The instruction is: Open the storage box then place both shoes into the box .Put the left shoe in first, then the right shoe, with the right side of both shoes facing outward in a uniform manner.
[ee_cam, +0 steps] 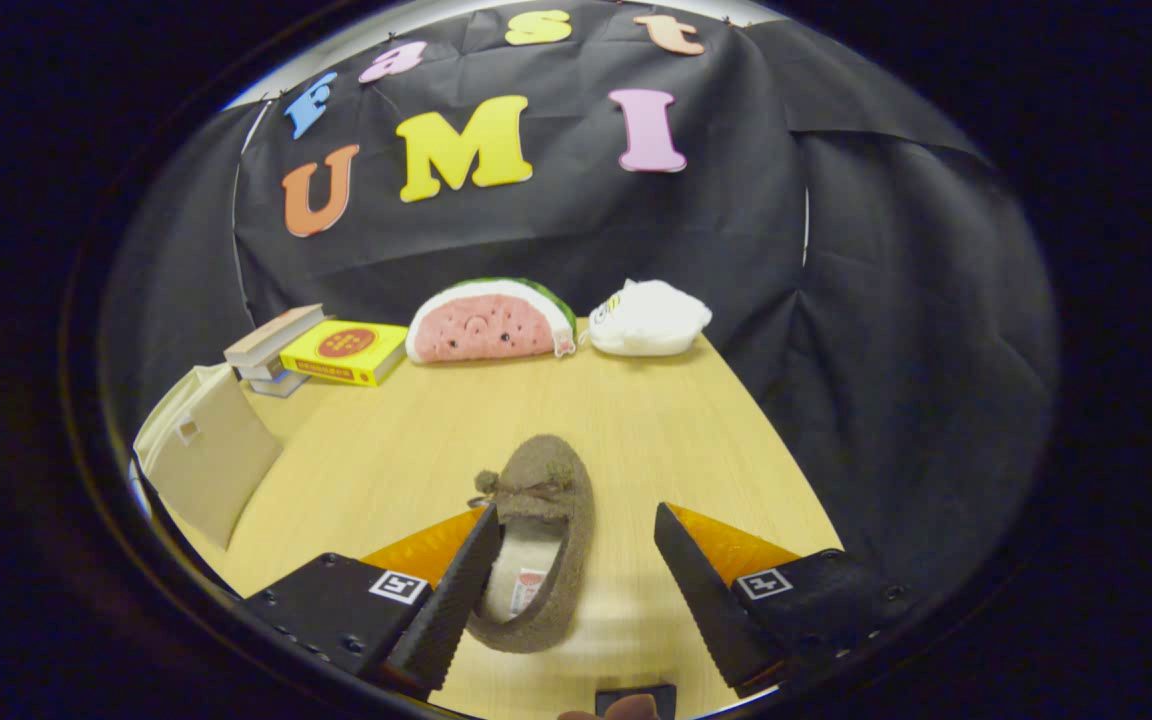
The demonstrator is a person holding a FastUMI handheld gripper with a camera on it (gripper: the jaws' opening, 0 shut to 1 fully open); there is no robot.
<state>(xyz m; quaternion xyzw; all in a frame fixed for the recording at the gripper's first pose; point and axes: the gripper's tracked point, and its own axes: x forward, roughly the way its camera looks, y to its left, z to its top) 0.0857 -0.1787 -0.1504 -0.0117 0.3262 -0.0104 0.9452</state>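
Shoe (541,530), brown and fuzzy with a small bow, lying on the wooden table (636,420) between the fingers of the gripper (576,530), nearer 1 finger; fingers spread wide, released. Off to one side, pale storage box (206,450). Farther back, stacked books (321,350), watermelon plush (491,322), white plush (648,318).

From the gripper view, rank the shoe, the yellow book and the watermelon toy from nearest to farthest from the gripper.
The gripper is open.
1. Shoe: between the fingers, against the left one, toe pointing away.
2. Yellow book: far ahead on the left, beside a stack of books.
3. Watermelon toy: at the table's back edge, next to a white plush toy. Book and toy are almost level, so that order is uncertain.
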